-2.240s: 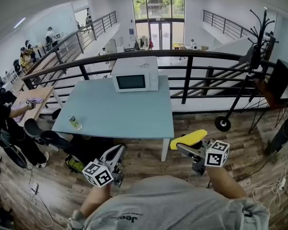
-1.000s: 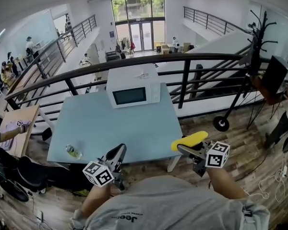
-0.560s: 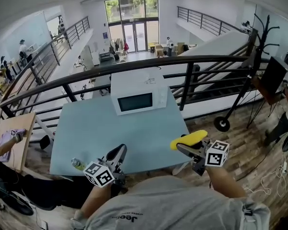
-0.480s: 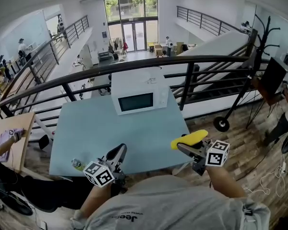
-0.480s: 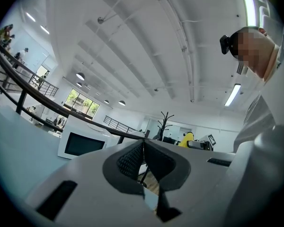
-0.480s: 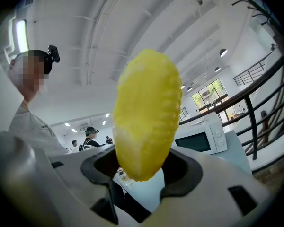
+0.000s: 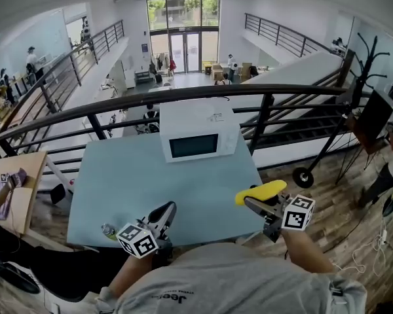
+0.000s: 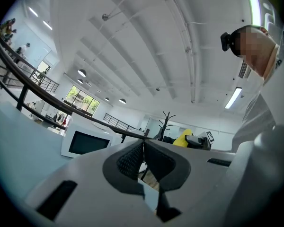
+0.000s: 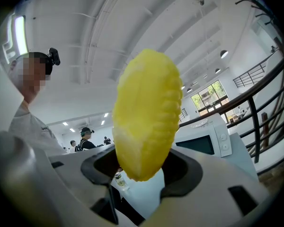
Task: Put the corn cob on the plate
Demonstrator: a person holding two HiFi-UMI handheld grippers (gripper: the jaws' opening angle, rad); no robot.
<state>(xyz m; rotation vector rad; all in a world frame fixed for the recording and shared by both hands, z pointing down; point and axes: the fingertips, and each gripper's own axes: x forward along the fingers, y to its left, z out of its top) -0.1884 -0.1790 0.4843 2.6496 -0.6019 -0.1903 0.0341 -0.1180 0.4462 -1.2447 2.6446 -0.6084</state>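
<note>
The yellow corn cob (image 7: 261,191) lies crosswise in my right gripper (image 7: 250,201), which is shut on it at the light blue table's (image 7: 124,182) near right edge. In the right gripper view the corn cob (image 9: 146,112) stands up between the dark pads and fills the middle. My left gripper (image 7: 166,209) hangs over the table's near edge, shut with nothing in it; in its own view the left gripper's (image 8: 143,146) pads meet. No plate shows in any view.
A white microwave (image 7: 200,138) stands at the table's far side, against a black railing (image 7: 118,103). A small bottle (image 7: 108,230) stands at the table's near left corner. A coat stand (image 7: 360,64) and wooden floor lie to the right. People sit far left.
The table and microwave have drawn nearer and shifted right in the head view as both grippers moved up to the table's near edge. The corn cob stays gripped.
</note>
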